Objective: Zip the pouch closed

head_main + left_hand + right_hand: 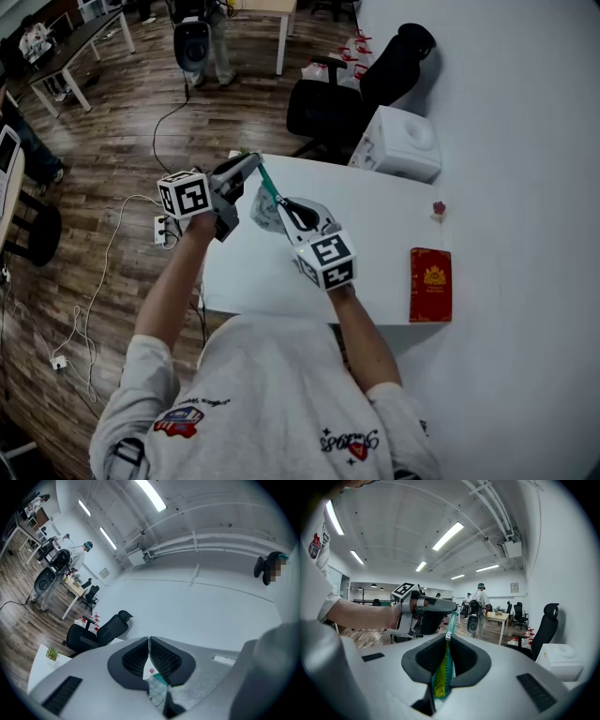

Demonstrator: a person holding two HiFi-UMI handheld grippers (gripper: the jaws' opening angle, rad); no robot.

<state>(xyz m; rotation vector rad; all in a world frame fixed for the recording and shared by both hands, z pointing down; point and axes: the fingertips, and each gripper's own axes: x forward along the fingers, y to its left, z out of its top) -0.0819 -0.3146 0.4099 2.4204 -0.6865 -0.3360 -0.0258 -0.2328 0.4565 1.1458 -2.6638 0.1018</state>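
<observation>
Both grippers hold a translucent pouch (266, 215) with a green zipper (269, 184) in the air above the white table (375, 234). My left gripper (255, 162) is shut on the far end of the zipper edge. In the left gripper view, clear plastic and a bit of green (158, 682) show behind that gripper's (149, 643) closed pads. My right gripper (282, 201) is shut on the zipper nearer me. In the right gripper view the green band (450, 620) runs taut from the right gripper (447, 641) up to the left gripper (440, 607). The pouch body hangs below and is mostly hidden.
A red booklet (430, 284) lies on the table at the right, with a small pink item (439, 208) beyond it. A white box (398, 141) stands at the table's far corner beside a black office chair (328, 108). Cables and a power strip (161, 228) lie on the wooden floor at the left.
</observation>
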